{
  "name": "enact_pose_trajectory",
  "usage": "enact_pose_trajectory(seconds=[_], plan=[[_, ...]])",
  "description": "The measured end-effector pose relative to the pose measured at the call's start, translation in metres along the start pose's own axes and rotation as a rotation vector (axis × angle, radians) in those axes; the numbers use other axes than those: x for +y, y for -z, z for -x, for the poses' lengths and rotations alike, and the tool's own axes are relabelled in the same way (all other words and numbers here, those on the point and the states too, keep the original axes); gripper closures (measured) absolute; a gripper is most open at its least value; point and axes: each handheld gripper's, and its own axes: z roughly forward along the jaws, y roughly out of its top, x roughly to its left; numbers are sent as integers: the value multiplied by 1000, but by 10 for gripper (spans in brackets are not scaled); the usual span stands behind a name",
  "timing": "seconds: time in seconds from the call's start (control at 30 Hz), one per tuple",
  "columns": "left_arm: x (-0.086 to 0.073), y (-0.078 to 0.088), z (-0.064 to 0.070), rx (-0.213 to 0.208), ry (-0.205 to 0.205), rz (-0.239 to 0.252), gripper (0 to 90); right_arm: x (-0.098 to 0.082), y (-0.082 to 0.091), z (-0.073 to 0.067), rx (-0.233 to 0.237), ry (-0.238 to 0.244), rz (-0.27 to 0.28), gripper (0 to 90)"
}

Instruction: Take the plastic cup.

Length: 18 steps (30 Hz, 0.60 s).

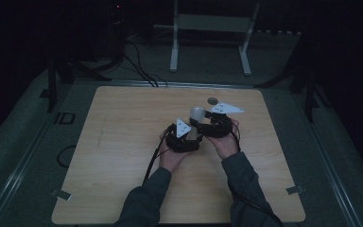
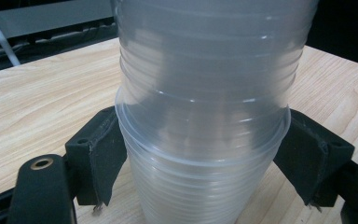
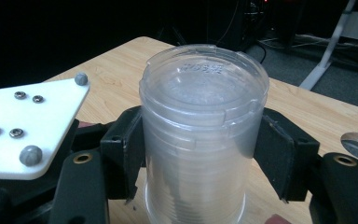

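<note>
Near the middle of the table (image 1: 123, 156) stands an upside-down stack of cups (image 1: 197, 118). The left gripper (image 2: 200, 168) clamps its lower part, the right gripper (image 3: 200, 154) the top cup (separation apparently underway). Next, lift the top cup straight off.

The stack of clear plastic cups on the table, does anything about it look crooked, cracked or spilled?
Nothing stands out. The stack of clear plastic cups stands upside down and upright on the wooden table, nested evenly, no cracks or spills visible. The left tool grips it low, at the rims; the right tool grips it near the top.
</note>
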Motion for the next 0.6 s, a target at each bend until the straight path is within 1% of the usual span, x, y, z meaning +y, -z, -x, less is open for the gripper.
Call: enact_pose_trajectory(seconds=[0.33,0.47,0.6], plan=[[0,0,0,-2,2,-2,209,6,3,0,5,5,14,373],[-1,1,1,10,5,1,205,8,4,-1,7,7,24,379],[-1,2,0,3,10,0,205,9,6,-1,8,4,31,385]])
